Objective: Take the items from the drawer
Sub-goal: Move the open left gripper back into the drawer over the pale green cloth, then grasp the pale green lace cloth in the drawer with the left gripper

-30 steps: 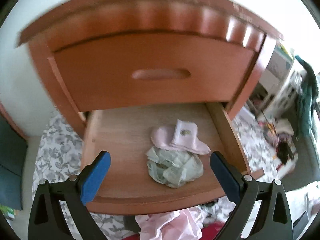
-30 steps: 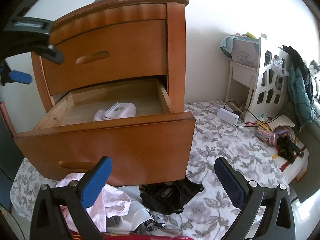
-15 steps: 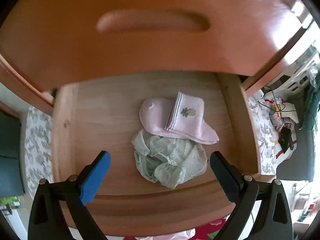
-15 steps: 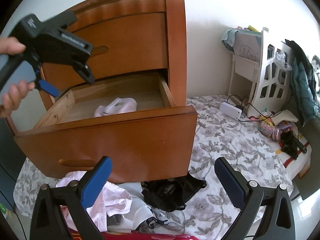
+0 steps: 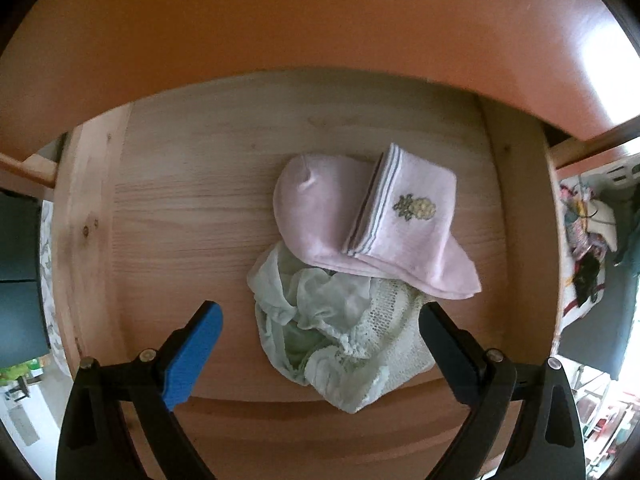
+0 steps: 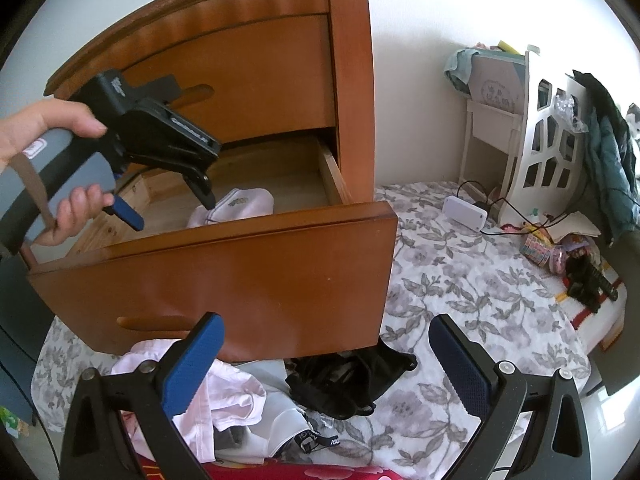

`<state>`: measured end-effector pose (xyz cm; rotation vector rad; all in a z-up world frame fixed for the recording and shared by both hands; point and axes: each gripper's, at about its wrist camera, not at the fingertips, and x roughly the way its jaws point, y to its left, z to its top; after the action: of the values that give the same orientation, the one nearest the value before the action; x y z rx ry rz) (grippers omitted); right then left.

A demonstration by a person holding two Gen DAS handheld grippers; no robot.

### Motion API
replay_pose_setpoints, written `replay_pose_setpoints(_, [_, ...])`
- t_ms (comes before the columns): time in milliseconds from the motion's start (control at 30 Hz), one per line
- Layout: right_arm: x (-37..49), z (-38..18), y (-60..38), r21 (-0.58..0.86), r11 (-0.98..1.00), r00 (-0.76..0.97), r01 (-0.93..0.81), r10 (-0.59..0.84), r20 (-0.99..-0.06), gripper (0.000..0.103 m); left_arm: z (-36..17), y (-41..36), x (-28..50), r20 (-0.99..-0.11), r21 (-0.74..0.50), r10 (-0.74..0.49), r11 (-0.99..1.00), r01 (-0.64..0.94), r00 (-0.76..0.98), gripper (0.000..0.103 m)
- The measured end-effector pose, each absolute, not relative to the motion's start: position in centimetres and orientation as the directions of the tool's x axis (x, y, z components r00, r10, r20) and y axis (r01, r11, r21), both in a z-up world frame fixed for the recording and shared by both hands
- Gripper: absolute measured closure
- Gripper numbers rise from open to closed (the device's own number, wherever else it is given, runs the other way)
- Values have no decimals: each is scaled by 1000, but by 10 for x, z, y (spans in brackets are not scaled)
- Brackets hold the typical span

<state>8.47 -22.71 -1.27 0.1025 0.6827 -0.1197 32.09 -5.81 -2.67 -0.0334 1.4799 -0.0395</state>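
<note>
Two soft things lie on the pale pine floor of the open drawer (image 5: 168, 208): one folded pink sock (image 5: 372, 220), ribbed, with grey cuff stripes and a small embroidered pineapple, and one crumpled pale-green mesh garment (image 5: 340, 328) touching its near edge. The left gripper (image 5: 320, 316) hangs over them, jaws spread wide and empty, the green garment between its fingers. The right gripper (image 6: 326, 342) is likewise spread and empty, outside the drawer's glossy curved front.
</note>
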Motion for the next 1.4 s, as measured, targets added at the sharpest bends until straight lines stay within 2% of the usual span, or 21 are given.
replay_pose_setpoints(100, [86, -14, -227, 58, 988, 763, 144, -74, -642, 0, -36, -67, 325, -997, -16, -19, 999, 31, 68, 4])
replay_pose_setpoints(400, [88, -16, -229, 66, 988, 755, 143, -66, -652, 0, -61, -90, 336, -998, -44, -41, 997, 70, -37, 4])
replay_pose_setpoints(467, [88, -16, -229, 67, 987, 755, 143, -65, -653, 0, -61, -93, 336, -996, -52, -40, 987, 153, -82, 5])
replay_pose_setpoints(533, [88, -16, -229, 67, 987, 754, 144, -65, -653, 0, -61, -97, 334, -995, -49, -34, 984, 172, -92, 13])
replay_pose_setpoints(567, [88, -16, -229, 67, 987, 754, 144, -65, -654, 0, -61, -103, 328, -994, -56, -40, 983, 173, -98, 23])
replay_pose_setpoints(600, [88, -16, -229, 67, 987, 754, 144, -65, -654, 0, -61, -105, 324, -993, -69, -52, 983, 169, -108, 28])
replay_pose_setpoints(667, [88, -16, -229, 66, 987, 754, 144, -66, -654, 0, -59, -107, 320, -993, -71, -55, 984, 166, -103, 32])
replay_pose_setpoints(733, [89, -16, -229, 65, 987, 754, 144, -67, -654, 0, -57, -107, 317, -995, -65, -50, 983, 174, -92, 45])
replay_pose_setpoints(767, [88, -16, -229, 65, 987, 754, 144, -67, -654, 0, -56, -107, 315, -994, -81, -66, 981, 173, -92, 58])
replay_pose_setpoints(800, [89, -16, -229, 65, 987, 754, 144, -67, -653, 0, -57, -106, 311, -991, -106, -90, 980, 166, -98, 66])
replay_pose_setpoints(867, [89, -17, -229, 64, 987, 754, 144, -68, -654, 0, -56, -106, 308, -991, -116, -103, 981, 156, -87, 68])
replay_pose_setpoints(1100, [88, -17, -228, 62, 987, 755, 146, -71, -652, 0, -48, -102, 285, -991, -131, -127, 976, 171, -33, 88])
replay_pose_setpoints(1400, [86, -15, -227, 52, 987, 758, 150, -82, -647, 0, -40, -74, 262, -991, -118, -126, 983, 138, 50, 94])
